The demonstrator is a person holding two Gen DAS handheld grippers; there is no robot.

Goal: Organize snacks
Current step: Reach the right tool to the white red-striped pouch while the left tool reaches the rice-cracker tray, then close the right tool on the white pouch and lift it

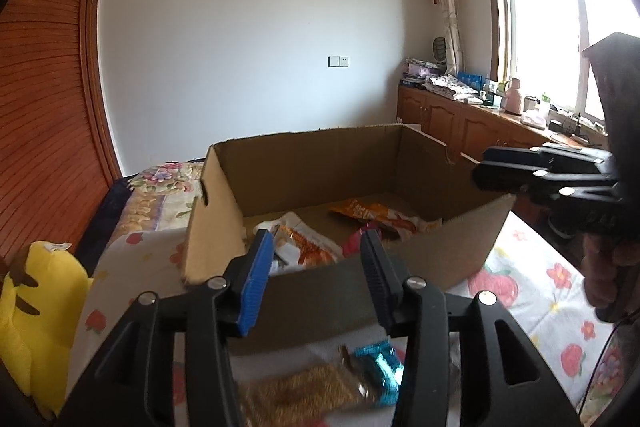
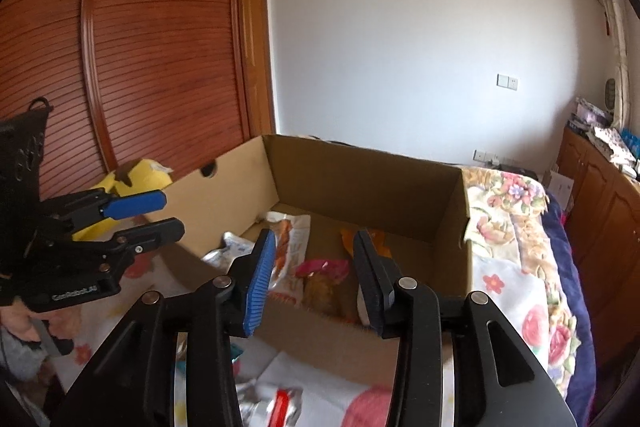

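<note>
An open cardboard box (image 1: 320,291) stands on the bed and holds several snack packets: an orange bag (image 1: 372,213), a white and orange packet (image 1: 308,247) and a pink one (image 1: 354,245). My left gripper (image 1: 316,279) is open and empty above the box's near wall. A brown snack packet (image 1: 300,393) and a teal wrapper (image 1: 380,363) lie on the sheet below it. My right gripper (image 2: 312,279) is open and empty over the box's near edge (image 2: 328,339). It also shows at the right of the left wrist view (image 1: 486,167). The left gripper shows in the right wrist view (image 2: 172,211).
A yellow plush toy (image 1: 36,323) lies left of the box. The floral bedsheet (image 1: 540,307) spreads to the right. More wrappers (image 2: 280,403) lie before the box. A wooden wardrobe (image 2: 140,47) stands at left, low cabinets (image 1: 460,119) by the window.
</note>
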